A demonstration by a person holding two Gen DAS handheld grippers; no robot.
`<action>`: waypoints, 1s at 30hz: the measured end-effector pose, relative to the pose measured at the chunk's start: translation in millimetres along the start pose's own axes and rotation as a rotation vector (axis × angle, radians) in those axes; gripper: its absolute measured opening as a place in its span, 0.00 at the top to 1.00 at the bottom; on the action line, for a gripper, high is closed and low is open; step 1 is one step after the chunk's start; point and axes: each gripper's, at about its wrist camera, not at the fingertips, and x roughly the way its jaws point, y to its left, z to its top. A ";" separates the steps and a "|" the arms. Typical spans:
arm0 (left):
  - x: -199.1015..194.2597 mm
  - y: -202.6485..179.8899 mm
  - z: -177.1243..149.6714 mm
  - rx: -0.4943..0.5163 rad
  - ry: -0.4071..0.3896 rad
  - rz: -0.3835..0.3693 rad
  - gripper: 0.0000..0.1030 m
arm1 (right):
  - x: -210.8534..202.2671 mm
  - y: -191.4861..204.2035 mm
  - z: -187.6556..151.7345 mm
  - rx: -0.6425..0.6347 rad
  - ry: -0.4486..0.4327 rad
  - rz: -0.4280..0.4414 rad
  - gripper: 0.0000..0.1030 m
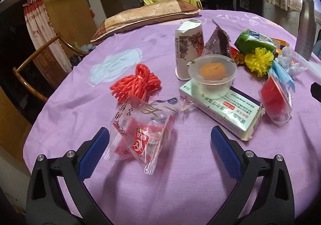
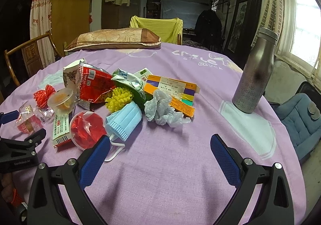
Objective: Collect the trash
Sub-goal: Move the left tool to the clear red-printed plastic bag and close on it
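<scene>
A round counter (image 2: 180, 164) under a lilac cloth fills both views, with a flat brown pillow (image 2: 114, 41) lying along its far edge and a steel bottle (image 2: 254, 72) standing upright well apart from everything else on the right, probably something to keep rather than trash. The trash sits heaped in a loose pile on the left half of the counter, which looks staged so that pieces can be lifted off one at a time. The bigger pieces are a torn paper cup (image 1: 188, 48) standing mouth down, a white medicine box (image 1: 222, 110) lying flat with a clear plastic cup (image 1: 212, 76) resting on it, and an orange box (image 2: 172, 92) behind a crumpled tissue (image 2: 162, 108). A blue face mask (image 2: 124, 120) lies at the near edge of the heap, its strap trailing toward the right gripper (image 2: 160, 156), which hovers low over bare cloth with its jaws wide apart and nothing between them. The left gripper (image 1: 160, 144) is likewise spread open, and a clear snack wrapper (image 1: 140, 132) with red print lies between its fingers, nearer the left pad; I judge this the piece about to be taken, being the closest and lying free of the pile. Just beyond it rests a small bundle of red cord (image 1: 136, 82).
</scene>
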 end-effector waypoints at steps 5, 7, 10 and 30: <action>-0.8 16.6 -1.4 -0.025 -0.002 0.049 0.06 | 0.5 1.8 0.2 -0.011 0.009 0.002 0.05; -6.6 26.2 0.1 -0.054 -0.007 0.051 0.06 | 1.1 3.6 0.6 -0.020 0.014 0.001 0.05; -20.1 34.9 3.7 -0.082 -0.023 0.039 0.06 | 3.8 5.0 1.8 -0.025 0.025 0.000 0.05; -103.1 -13.9 0.6 0.010 -0.208 0.016 0.06 | 5.1 7.5 4.3 -0.035 0.009 -0.001 0.05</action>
